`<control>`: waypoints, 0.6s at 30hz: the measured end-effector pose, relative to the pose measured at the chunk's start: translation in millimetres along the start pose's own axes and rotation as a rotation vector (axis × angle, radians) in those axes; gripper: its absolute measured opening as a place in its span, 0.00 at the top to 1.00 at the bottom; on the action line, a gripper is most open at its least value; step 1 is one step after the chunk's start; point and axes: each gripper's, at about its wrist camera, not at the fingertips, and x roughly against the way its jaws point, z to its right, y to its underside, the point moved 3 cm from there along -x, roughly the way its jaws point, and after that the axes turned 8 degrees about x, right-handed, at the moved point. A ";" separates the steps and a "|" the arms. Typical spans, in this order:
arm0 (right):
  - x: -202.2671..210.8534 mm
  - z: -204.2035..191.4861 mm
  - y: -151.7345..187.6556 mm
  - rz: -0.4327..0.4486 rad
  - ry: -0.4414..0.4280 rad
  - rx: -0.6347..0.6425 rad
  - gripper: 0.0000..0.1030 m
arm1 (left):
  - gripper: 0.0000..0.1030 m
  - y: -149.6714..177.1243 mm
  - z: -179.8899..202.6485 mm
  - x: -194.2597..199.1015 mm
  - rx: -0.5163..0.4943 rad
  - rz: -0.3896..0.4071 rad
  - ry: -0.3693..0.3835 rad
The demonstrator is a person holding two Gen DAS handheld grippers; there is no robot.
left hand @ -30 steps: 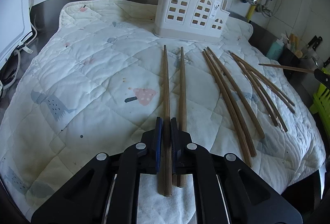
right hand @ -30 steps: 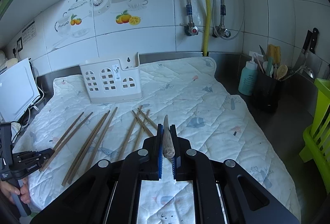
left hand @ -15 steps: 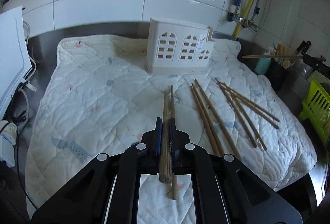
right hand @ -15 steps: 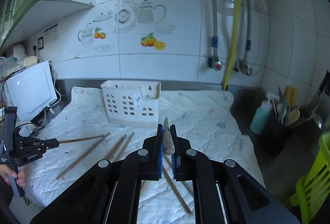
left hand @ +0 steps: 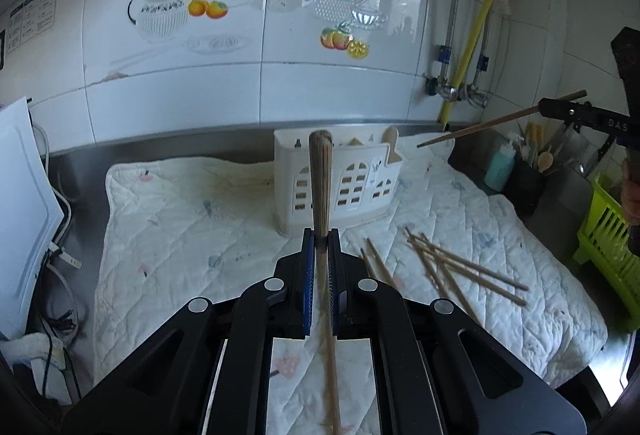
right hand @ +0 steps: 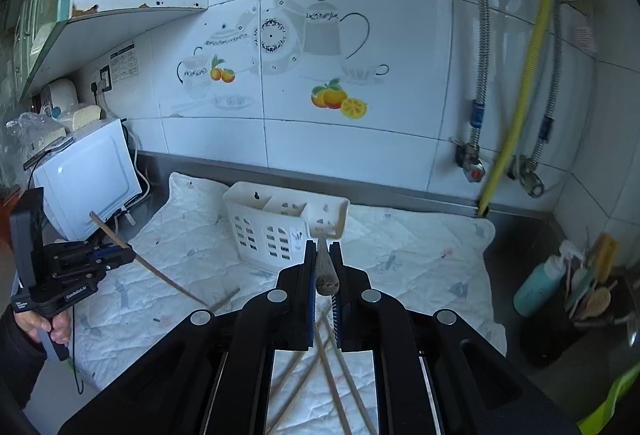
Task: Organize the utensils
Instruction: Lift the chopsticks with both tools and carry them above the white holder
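Note:
My left gripper [left hand: 320, 235] is shut on a brown wooden chopstick [left hand: 320, 179], held in the air; its thick end points toward the white slotted utensil holder [left hand: 352, 191] at the back of the quilted mat [left hand: 180, 235]. My right gripper [right hand: 323, 247] is shut on another chopstick [right hand: 326, 273], seen end-on, just in front of the holder [right hand: 276, 227]. Each gripper shows in the other's view: the right gripper [left hand: 560, 111] at the far right, the left gripper [right hand: 124, 253] at the far left in a hand. Several loose chopsticks [left hand: 452, 267] lie on the mat.
A white appliance [left hand: 20, 215] with cables stands left of the mat. A teal bottle [left hand: 500, 167], a black pot of utensils [left hand: 528, 183] and a green rack [left hand: 608, 235] sit at the right. Pipes and a yellow hose [left hand: 476, 43] run down the tiled wall.
Both grippers have risen from the mat, each carrying its chopstick. The views now take in more of the wall, and the holder sits closer ahead.

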 end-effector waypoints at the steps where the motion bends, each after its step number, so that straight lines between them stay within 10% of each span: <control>1: -5.3 0.0 -6.3 -0.012 0.000 0.015 0.94 | 0.95 -8.2 2.4 2.0 -0.012 0.014 -0.001; 18: -142.6 12.1 -53.0 -0.330 -0.070 0.063 0.94 | 0.95 -142.0 35.9 -15.8 -0.097 0.228 -0.016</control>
